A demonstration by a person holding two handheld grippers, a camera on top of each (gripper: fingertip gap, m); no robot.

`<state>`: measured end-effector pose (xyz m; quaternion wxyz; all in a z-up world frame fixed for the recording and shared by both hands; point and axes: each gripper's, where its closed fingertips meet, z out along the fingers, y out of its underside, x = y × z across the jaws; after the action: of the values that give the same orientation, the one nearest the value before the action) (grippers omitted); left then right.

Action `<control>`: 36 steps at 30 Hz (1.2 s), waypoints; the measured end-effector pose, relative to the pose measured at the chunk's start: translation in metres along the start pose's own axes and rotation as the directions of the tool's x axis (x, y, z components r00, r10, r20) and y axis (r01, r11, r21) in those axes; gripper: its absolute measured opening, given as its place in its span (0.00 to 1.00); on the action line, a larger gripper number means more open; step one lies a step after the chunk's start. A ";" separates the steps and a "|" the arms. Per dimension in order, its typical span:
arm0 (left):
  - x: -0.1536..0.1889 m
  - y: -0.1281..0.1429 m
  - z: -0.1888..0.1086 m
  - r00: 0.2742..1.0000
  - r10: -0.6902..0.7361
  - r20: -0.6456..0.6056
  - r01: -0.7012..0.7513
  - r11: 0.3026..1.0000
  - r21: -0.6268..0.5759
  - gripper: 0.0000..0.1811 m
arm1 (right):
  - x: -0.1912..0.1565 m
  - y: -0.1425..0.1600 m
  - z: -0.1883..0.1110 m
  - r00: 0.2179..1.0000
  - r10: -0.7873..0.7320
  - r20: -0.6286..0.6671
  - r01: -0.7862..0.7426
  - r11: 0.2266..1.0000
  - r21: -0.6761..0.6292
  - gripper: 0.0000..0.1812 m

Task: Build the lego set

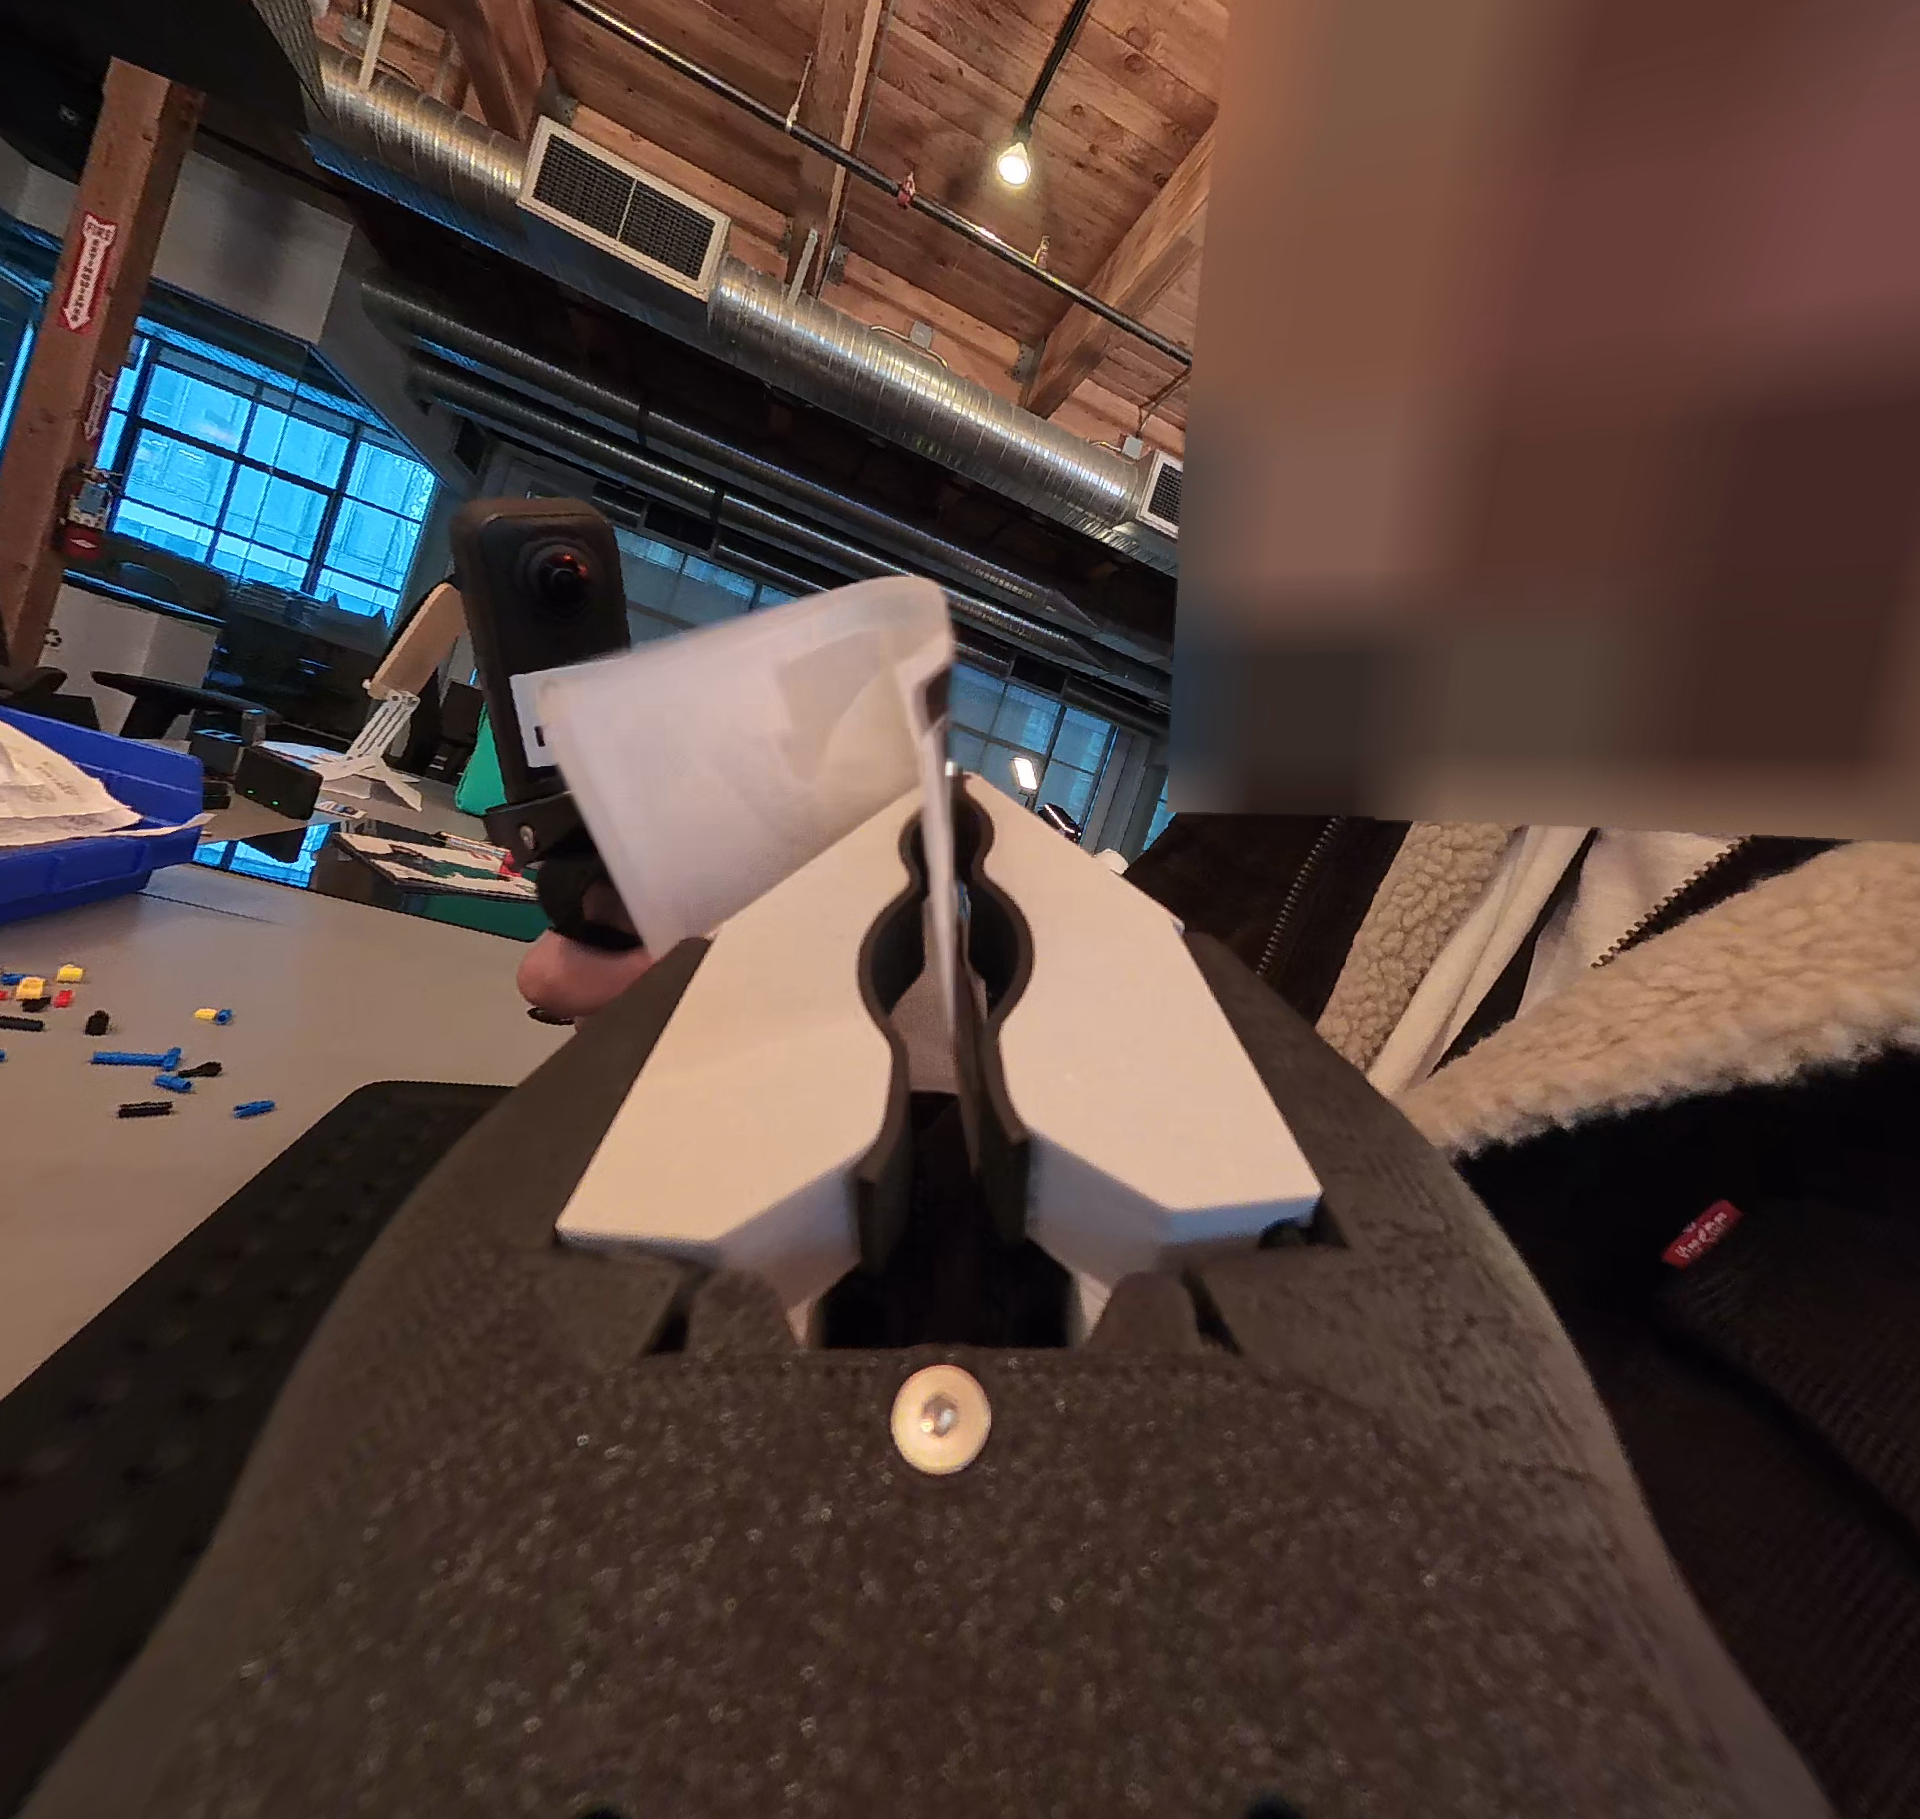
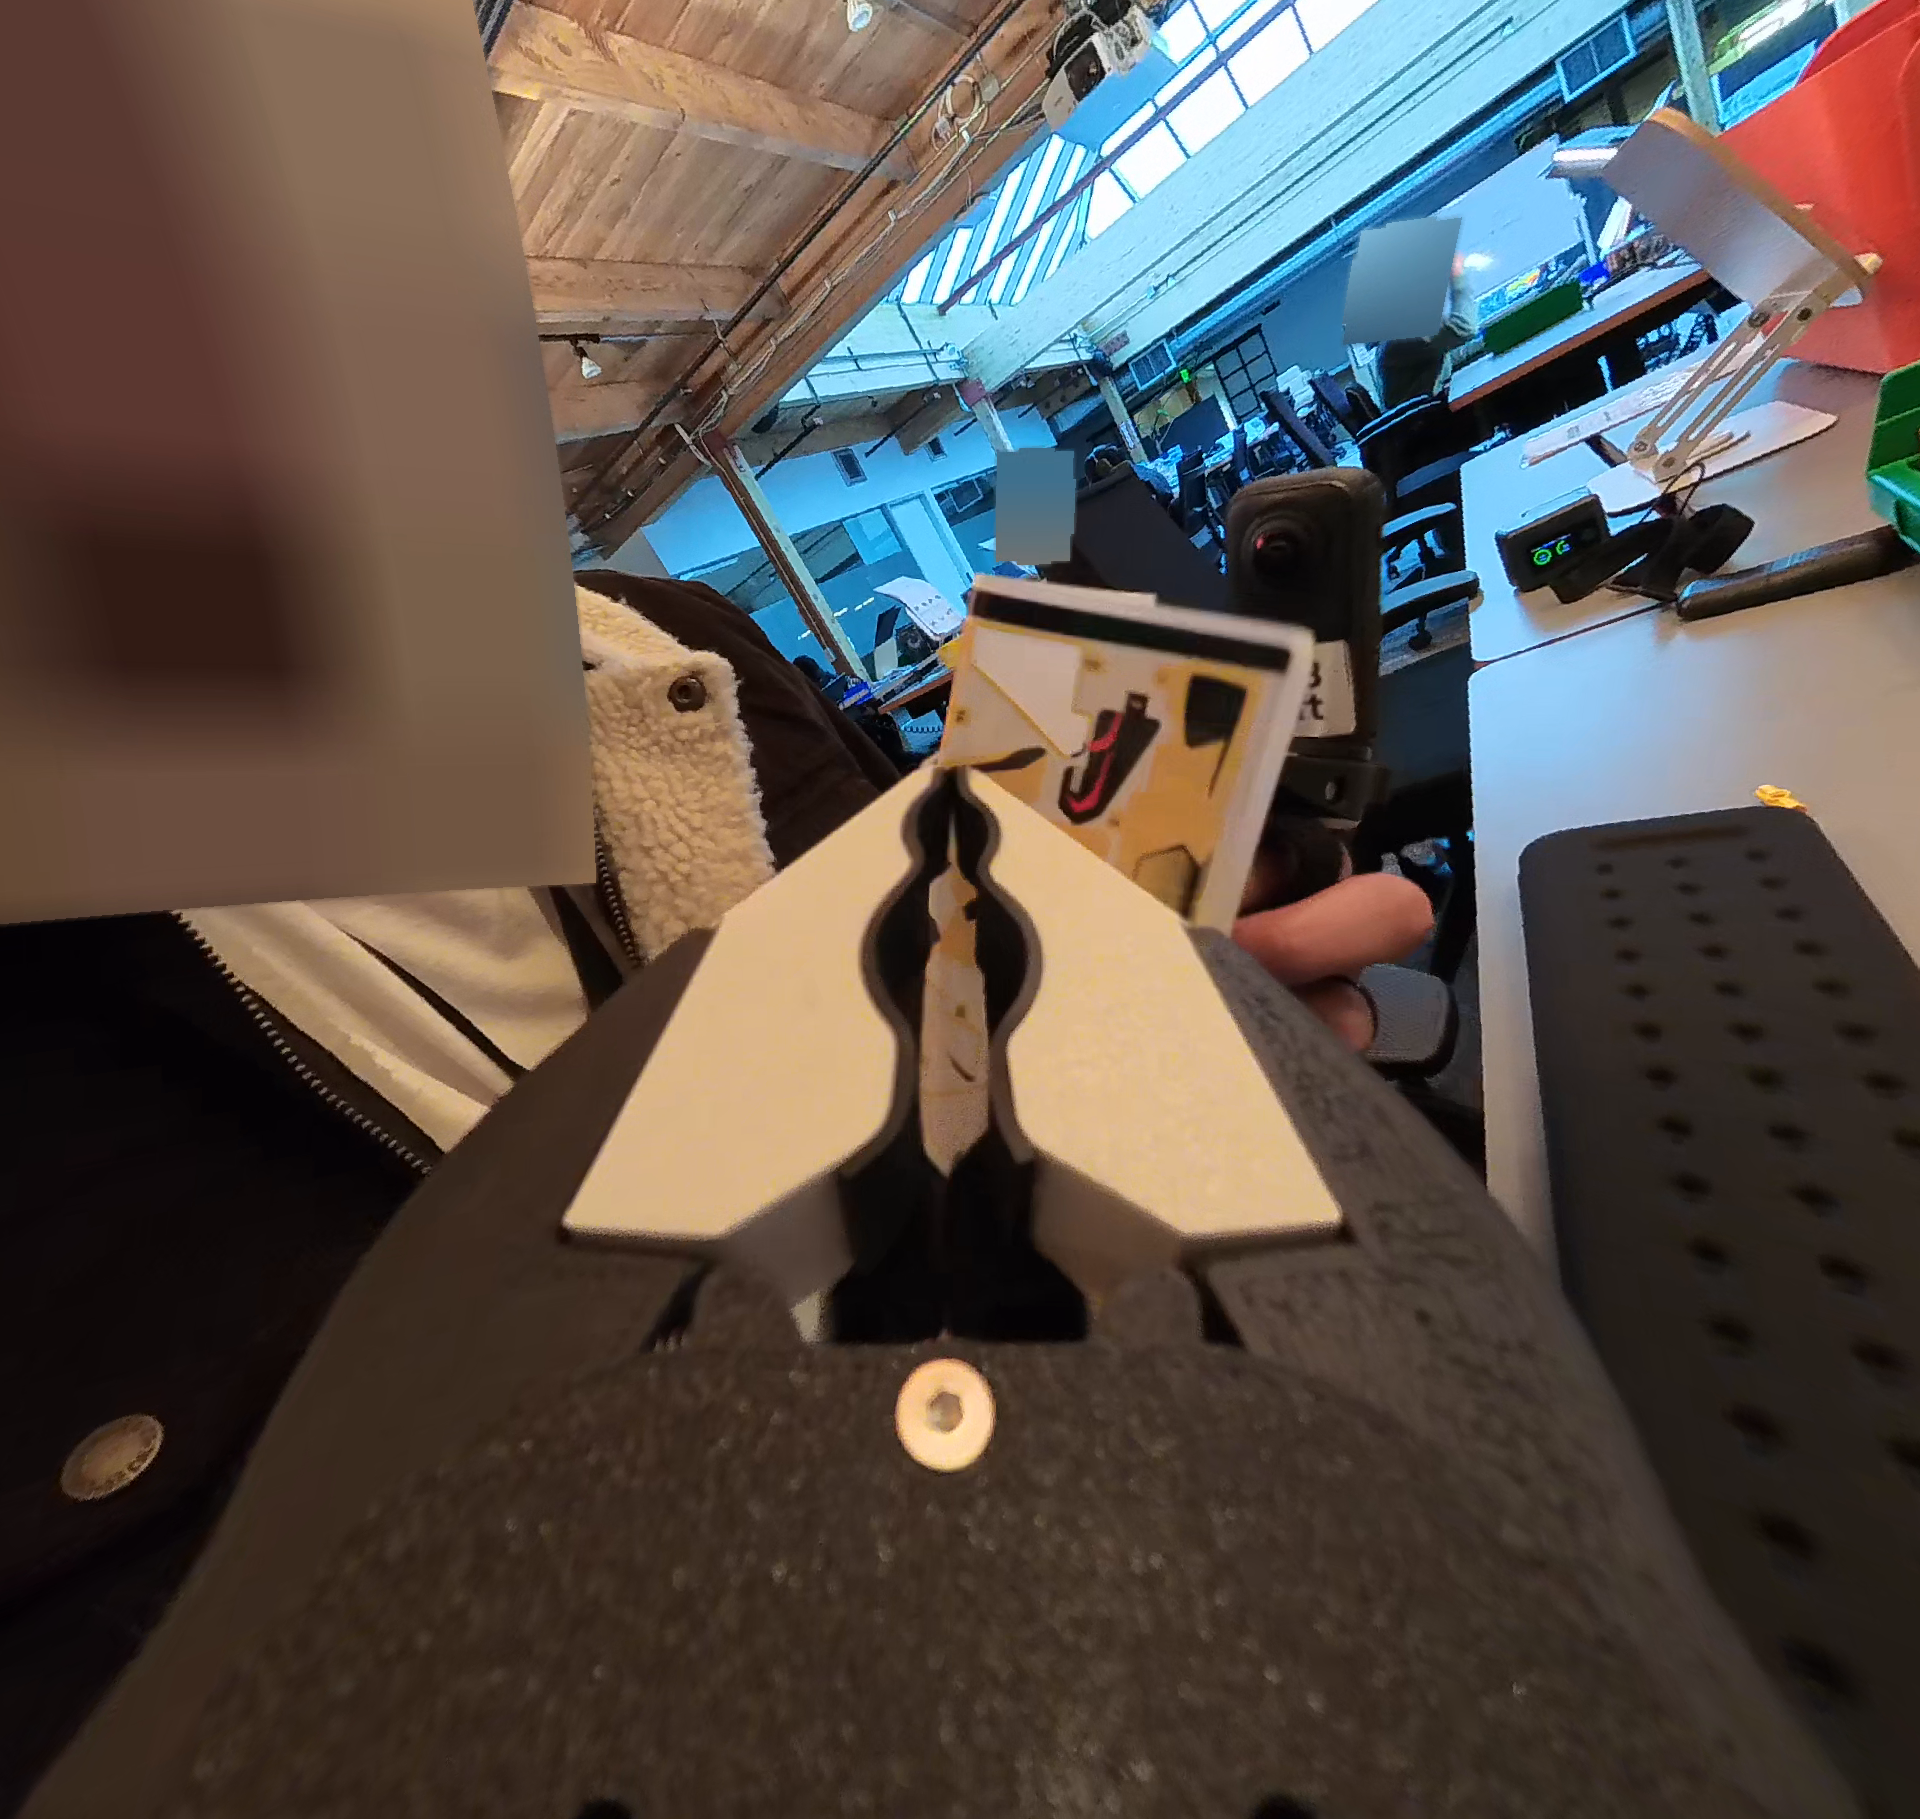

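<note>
A small printed sheet is held up in the air between both grippers. In the left wrist view its plain white back (image 1: 748, 751) shows. In the right wrist view its yellow face with black and red shapes (image 2: 1122, 741) shows. My left gripper (image 1: 951, 813) is shut on one edge of the sheet, which runs down between its pads. My right gripper (image 2: 948, 782) is shut on the opposite edge. The other gripper's black camera shows behind the sheet in the left wrist view (image 1: 540, 626) and in the right wrist view (image 2: 1304, 564).
Loose small lego pieces (image 1: 156, 1052) lie on the grey table (image 1: 312, 990) at the left, near a blue bin (image 1: 94, 834). A black perforated mat (image 2: 1725, 1094) lies on the table. A red bin (image 2: 1860, 159) and a white stand (image 2: 1714, 315) are farther back. A person's fleece-lined jacket (image 1: 1558, 990) is close. My left and right fingertips are right by each other.
</note>
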<state>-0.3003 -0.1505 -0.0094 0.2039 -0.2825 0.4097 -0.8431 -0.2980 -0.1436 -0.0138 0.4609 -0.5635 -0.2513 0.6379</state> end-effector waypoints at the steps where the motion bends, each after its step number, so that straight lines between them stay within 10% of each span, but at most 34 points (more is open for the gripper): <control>1: -0.001 0.000 0.000 1.000 0.003 0.006 -0.003 1.000 -0.002 0.00 | 0.000 -0.001 -0.001 1.000 0.002 -0.001 -0.002 1.000 0.007 0.00; 36: -0.011 0.001 -0.005 0.996 0.037 0.079 -0.034 0.999 -0.030 0.00 | 0.014 0.001 -0.006 0.994 -0.026 -0.106 0.024 0.999 -0.026 0.00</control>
<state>-0.2947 -0.1417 -0.0162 0.2308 -0.3112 0.4184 -0.8215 -0.2922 -0.1328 -0.0227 0.4745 -0.5991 -0.2414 0.5980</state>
